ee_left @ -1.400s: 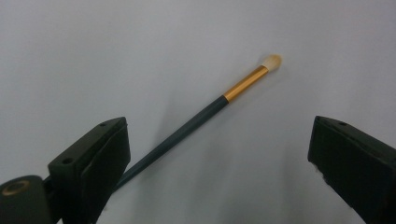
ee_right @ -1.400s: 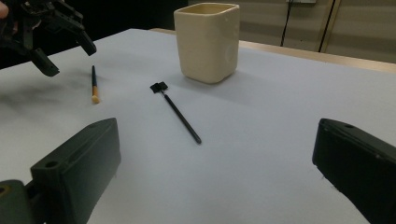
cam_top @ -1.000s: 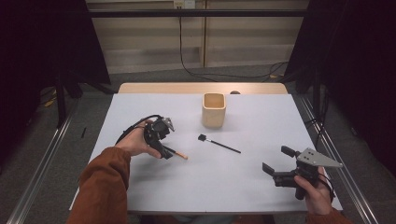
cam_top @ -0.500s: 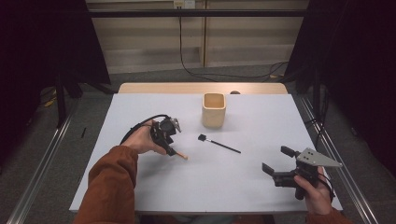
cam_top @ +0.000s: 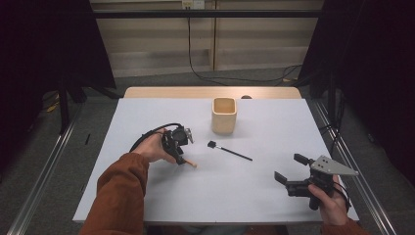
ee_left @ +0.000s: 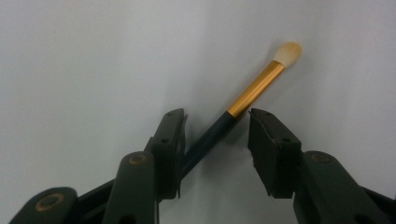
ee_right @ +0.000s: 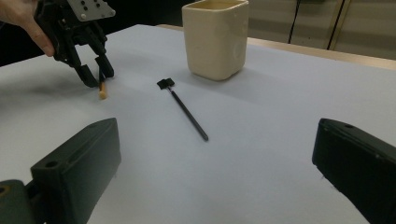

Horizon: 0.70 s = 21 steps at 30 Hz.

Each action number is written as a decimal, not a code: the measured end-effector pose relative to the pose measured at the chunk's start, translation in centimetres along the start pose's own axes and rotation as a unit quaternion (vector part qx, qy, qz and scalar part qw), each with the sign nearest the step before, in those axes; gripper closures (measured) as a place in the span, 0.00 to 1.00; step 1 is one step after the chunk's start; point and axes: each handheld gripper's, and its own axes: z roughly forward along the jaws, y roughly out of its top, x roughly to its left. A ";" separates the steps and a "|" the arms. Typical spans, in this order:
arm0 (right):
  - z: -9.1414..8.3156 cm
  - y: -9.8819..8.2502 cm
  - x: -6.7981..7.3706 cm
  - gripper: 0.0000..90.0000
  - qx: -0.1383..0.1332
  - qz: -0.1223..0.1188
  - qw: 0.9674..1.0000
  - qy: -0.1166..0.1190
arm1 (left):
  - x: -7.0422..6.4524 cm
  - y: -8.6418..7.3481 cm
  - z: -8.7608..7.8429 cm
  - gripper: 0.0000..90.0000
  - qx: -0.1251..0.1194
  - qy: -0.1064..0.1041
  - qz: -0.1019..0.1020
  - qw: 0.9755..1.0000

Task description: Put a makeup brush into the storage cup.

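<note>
A makeup brush [ee_left: 254, 86] with a dark handle, gold ferrule and pale tip lies on the white table [cam_top: 147, 112]. My left gripper [cam_top: 180, 157] points down over its handle, the pale tip [cam_top: 193, 165] sticking out to the right. In the left gripper view my left gripper [ee_left: 218, 114] straddles the handle slantwise. The jaws have just been closing and a gap still shows at the right pad [ee_left: 268, 149]. My right gripper [cam_top: 288, 168] rests open at the front right, nothing between its jaws. The right gripper view shows the left gripper [ee_right: 95, 72] far off.
A thin black brush [cam_top: 232, 152] lies mid-table, also the black brush [ee_right: 187, 112] ahead of my right gripper [ee_right: 217, 140]. A cream square cup [cam_top: 224, 116] stands behind it. Dark curtains and floor rails flank the table.
The left hand has shifted slightly right and settled lower over the brush handle. The right hand and gripper have not moved.
</note>
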 end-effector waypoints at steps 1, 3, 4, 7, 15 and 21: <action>0.0 0.0 0.0 0.01 0.000 0.000 1.000 0.000 | 0.0 0.0 0.0 0.65 0.001 -0.001 0.002 1.000; 0.0 0.0 0.0 0.01 0.001 0.000 1.000 0.000 | 0.0 0.0 0.0 0.68 0.001 -0.005 0.004 1.000; 0.0 0.0 0.0 0.01 0.001 -0.001 1.000 0.000 | 0.0 0.0 0.1 0.69 0.000 -0.005 0.004 1.000; -0.1 0.0 0.0 0.01 0.000 -0.001 1.000 0.000 | 0.0 -0.1 0.1 0.72 -0.002 -0.002 0.005 1.000; -0.1 0.0 0.0 0.01 0.001 -0.002 1.000 -0.001 | 0.2 -0.1 0.1 0.83 -0.003 -0.010 0.010 1.000; -0.3 -0.1 0.0 0.01 -0.001 -0.002 1.000 -0.004 | 0.0 0.0 0.2 0.93 -0.001 -0.004 0.005 1.000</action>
